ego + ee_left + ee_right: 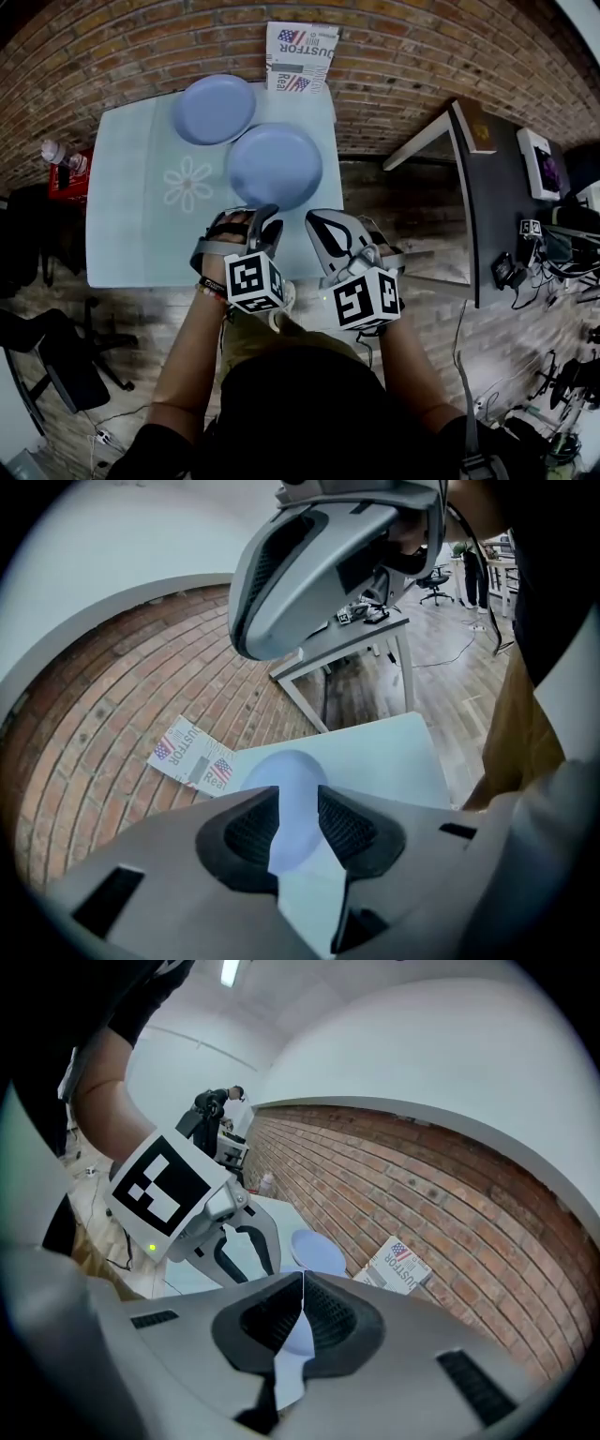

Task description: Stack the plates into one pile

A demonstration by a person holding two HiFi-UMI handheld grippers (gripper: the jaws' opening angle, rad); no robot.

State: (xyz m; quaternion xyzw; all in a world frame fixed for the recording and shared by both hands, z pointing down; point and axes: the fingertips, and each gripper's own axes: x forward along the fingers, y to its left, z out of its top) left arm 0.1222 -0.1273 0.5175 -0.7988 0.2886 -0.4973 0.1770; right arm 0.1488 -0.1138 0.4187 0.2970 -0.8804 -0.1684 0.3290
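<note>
Two blue plates lie side by side on the pale table [131,234]: the far plate [214,109] near the back edge, the near plate [275,166] toward the right middle. They touch or slightly overlap. My left gripper [246,225] hovers over the table's front part, just short of the near plate, open and empty. In the left gripper view the gripper [298,799] shows a clear gap, with the near plate [286,780] beyond it. My right gripper [342,239] hangs beside it at the front right edge; in the right gripper view that gripper [302,1284] has its tips touching, shut on nothing.
A printed cardboard box [300,56] leans on the brick wall behind the table. A dark desk [506,187] with gadgets stands to the right. A bottle in a red crate [66,164] is at the left, and a black office chair [56,366] at lower left.
</note>
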